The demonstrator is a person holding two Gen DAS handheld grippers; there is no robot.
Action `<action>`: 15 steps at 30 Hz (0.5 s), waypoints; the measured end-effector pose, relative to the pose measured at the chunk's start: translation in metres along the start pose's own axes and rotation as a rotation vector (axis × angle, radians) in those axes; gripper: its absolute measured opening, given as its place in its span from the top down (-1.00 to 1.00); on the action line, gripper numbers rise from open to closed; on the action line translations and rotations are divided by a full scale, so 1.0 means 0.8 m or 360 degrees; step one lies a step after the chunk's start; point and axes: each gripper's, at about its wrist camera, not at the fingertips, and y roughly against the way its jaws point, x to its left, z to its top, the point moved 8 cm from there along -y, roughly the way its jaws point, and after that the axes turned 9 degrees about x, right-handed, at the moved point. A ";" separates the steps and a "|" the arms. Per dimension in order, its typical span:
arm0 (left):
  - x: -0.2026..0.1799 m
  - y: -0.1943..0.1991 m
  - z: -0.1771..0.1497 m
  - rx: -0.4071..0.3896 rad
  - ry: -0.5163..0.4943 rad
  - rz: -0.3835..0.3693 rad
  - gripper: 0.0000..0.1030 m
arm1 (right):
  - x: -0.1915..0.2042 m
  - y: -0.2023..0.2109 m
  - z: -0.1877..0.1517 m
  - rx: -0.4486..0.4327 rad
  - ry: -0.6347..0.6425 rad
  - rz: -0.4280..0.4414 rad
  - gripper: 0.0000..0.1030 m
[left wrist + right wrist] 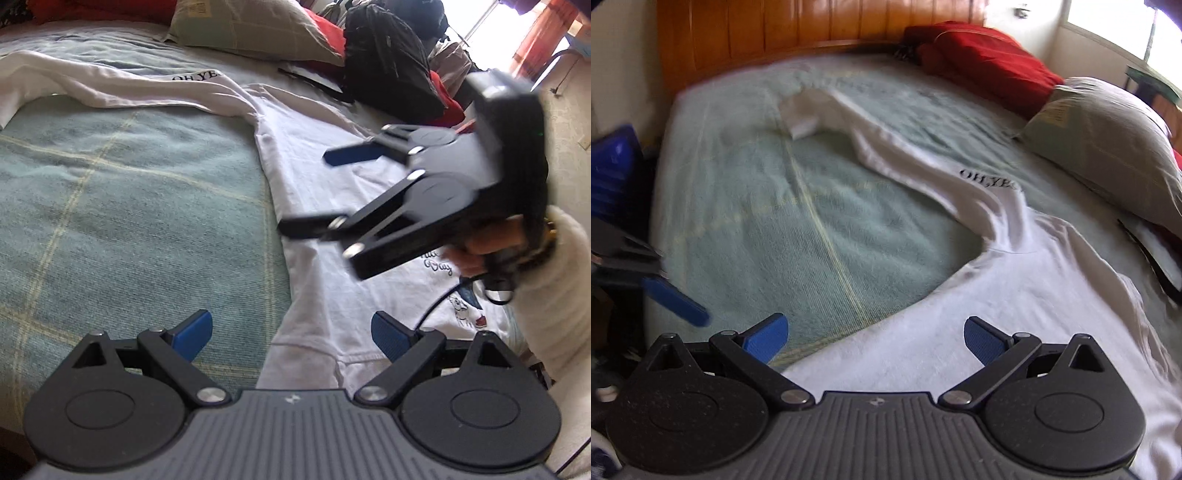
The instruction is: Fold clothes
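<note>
Left wrist view: left gripper (291, 338) jaws spread wide, nothing between them, hovering over the edge of the white sweatshirt (332, 258) where it meets the green blanket (110, 184). Right gripper (310, 192) is in the air above the sweatshirt body, jaws apart, empty, held by the right hand (476, 254); motion blurred. Sweatshirt lies spread on the bed, 1 sleeve (110, 88) stretched out across the blanket, black lettering on it only partly readable. Pillow (251, 26), black backpack (388, 62) and red fabric (328, 33) sit beyond it. Right wrist view: right gripper (875, 339) jaws open, above the sweatshirt (1015, 295) edge; sleeve (886, 147) runs toward the wooden headboard (812, 33). Left gripper (646, 229) at left edge, blurred, fingers apart.
</note>
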 end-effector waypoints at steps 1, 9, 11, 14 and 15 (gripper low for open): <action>-0.001 0.000 0.000 -0.0006 -0.0001 -0.0023 -0.80 | -0.003 -0.006 -0.005 0.0016 -0.0001 -0.0004 -1.00; -0.026 -0.039 0.028 0.0010 -0.0014 -0.0277 -0.80 | -0.025 -0.028 -0.038 0.0064 -0.0077 0.0028 -1.00; -0.030 -0.052 0.030 0.0032 0.0012 -0.0352 -0.81 | -0.025 -0.022 -0.044 0.0028 -0.0056 0.0029 -1.00; -0.033 -0.066 0.030 0.0054 0.0068 -0.0462 -0.81 | -0.033 -0.015 -0.060 0.0018 -0.0070 0.0023 -1.00; -0.033 -0.066 0.030 0.0055 0.0091 -0.0511 -0.81 | -0.037 -0.012 -0.065 0.0016 -0.0086 0.0022 -1.00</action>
